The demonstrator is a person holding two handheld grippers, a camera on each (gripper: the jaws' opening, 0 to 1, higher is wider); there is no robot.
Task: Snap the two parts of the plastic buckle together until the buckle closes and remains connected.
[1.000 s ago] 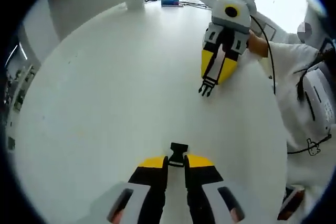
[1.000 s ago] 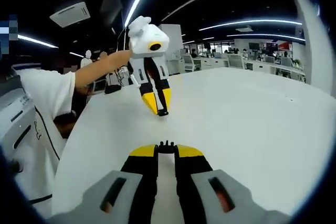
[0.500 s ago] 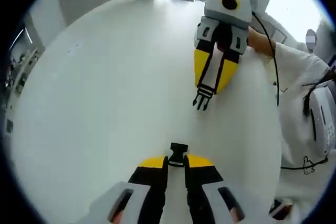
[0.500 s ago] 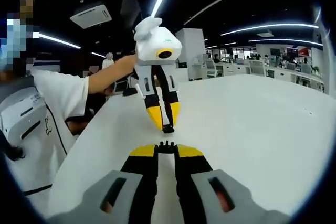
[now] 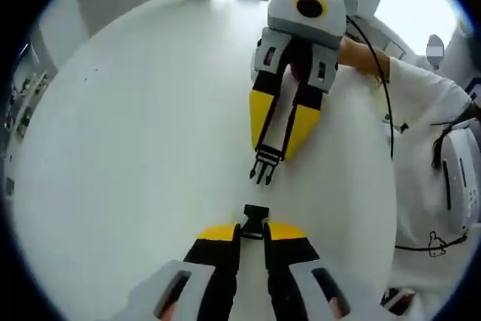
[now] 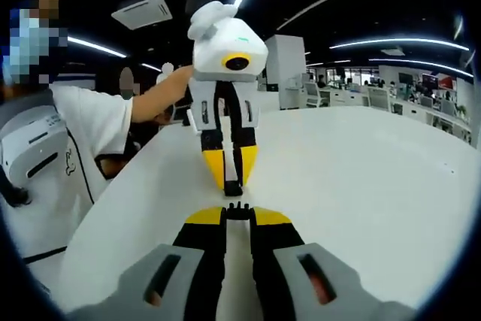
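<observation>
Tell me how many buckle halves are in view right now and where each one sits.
2. The socket half is clamped in the left gripper; the pronged half is clamped in the right gripper, just ahead. A gap separates them above the white table.

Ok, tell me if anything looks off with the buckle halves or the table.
Nothing stands out. The left gripper holds the socket half, the right gripper the pronged half; they face each other, a small gap apart, over the white table.

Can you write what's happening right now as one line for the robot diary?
phase: lining up | left gripper: shut on socket half | right gripper: shut on pronged half | halves: apart, facing | table: white
</observation>
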